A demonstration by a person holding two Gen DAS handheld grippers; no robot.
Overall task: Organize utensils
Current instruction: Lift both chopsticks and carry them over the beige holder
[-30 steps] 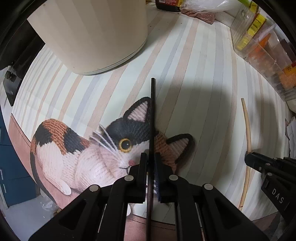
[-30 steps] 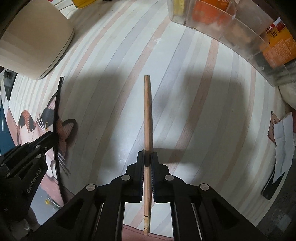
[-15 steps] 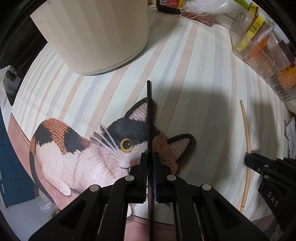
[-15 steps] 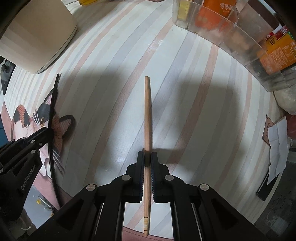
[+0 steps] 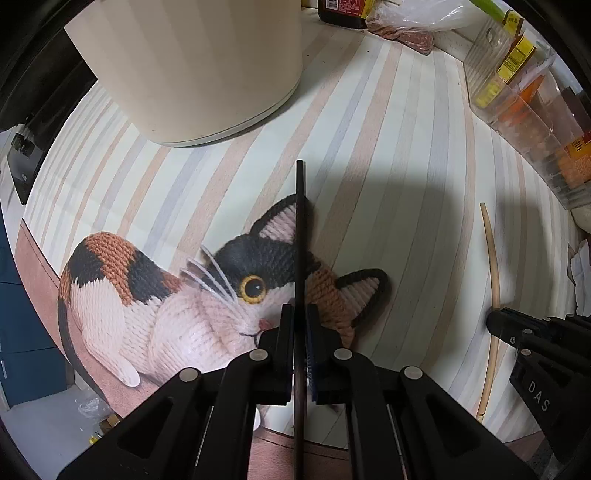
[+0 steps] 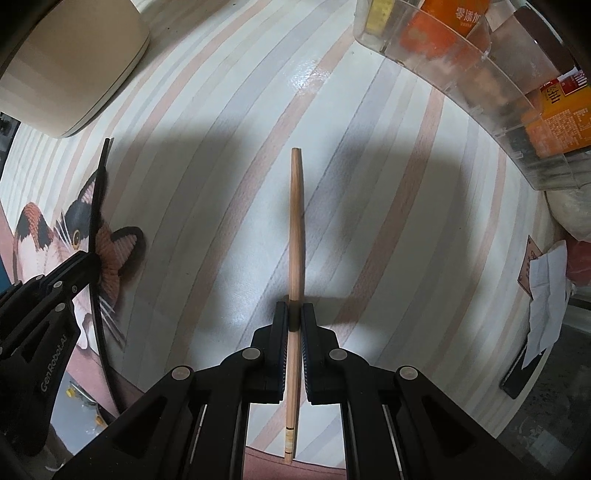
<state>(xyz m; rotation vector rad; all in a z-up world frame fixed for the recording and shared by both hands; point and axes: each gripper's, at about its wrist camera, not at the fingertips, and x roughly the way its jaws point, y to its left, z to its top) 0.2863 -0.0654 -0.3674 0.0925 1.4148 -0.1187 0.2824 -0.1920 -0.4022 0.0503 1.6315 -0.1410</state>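
Note:
My left gripper (image 5: 300,314) is shut on a black chopstick (image 5: 300,229) that points forward above the striped tablecloth with a knitted cat picture (image 5: 207,291). My right gripper (image 6: 294,314) is shut on a wooden chopstick (image 6: 295,229), held above the striped cloth. In the left wrist view the wooden chopstick (image 5: 493,266) and the right gripper (image 5: 495,323) show at the right. In the right wrist view the black chopstick (image 6: 99,199) and the left gripper (image 6: 94,258) show at the left.
A large beige round container (image 5: 199,66) stands at the far left. A clear plastic organiser (image 6: 480,66) with orange packets is at the far right. A dark jar (image 5: 341,13) and a plastic bag (image 5: 410,18) lie at the back. Crumpled paper (image 6: 546,288) lies at the right edge.
Both grippers have risen a little and shifted slightly, each still holding its chopstick. The beige container looks closer in the left wrist view.

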